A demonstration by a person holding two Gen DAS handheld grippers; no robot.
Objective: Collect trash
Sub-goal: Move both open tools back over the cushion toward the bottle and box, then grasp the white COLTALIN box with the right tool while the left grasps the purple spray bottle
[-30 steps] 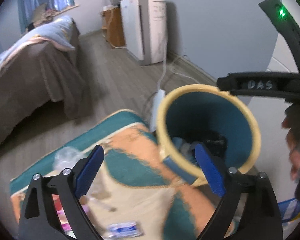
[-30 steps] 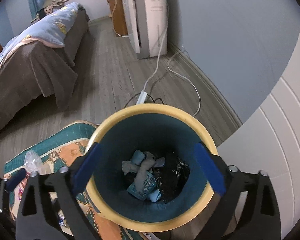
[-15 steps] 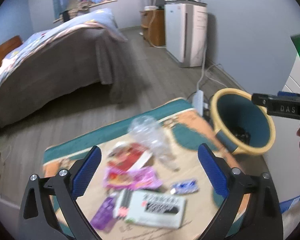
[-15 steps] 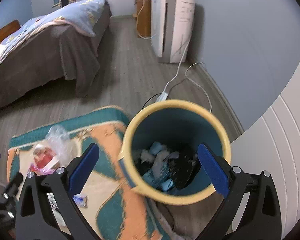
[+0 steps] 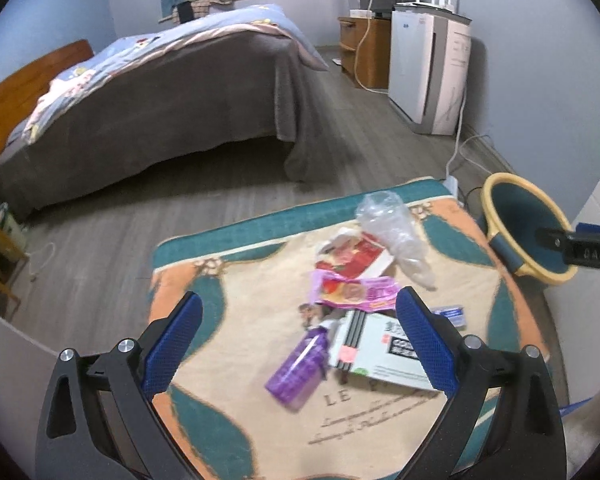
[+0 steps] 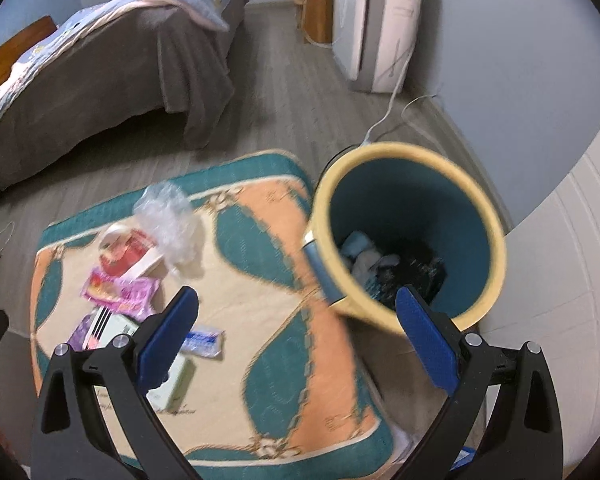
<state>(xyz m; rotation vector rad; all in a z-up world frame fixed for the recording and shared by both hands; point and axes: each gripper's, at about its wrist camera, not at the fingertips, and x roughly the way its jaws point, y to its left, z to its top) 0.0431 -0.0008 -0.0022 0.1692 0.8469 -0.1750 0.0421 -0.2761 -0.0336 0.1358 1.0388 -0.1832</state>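
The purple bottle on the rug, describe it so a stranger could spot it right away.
Find the teal, orange and cream rug beside the bed. In the litter pile at its middle, the purple bottle lies on its side at the near edge, touching the white box. It is the only solid purple item.

The rug (image 5: 380,420) is woven cloth, matt and slightly napped. On it lie a crinkled clear plastic bag (image 5: 392,228), a glossy pink wrapper (image 5: 356,292), a shiny purple pouch (image 5: 300,368) and a smooth paper box (image 5: 380,354). The bin (image 6: 404,236) looks matt. The floor (image 5: 220,200) is grained wood plank. The fingers (image 5: 424,338) carry blue textured pads on black matt plastic.
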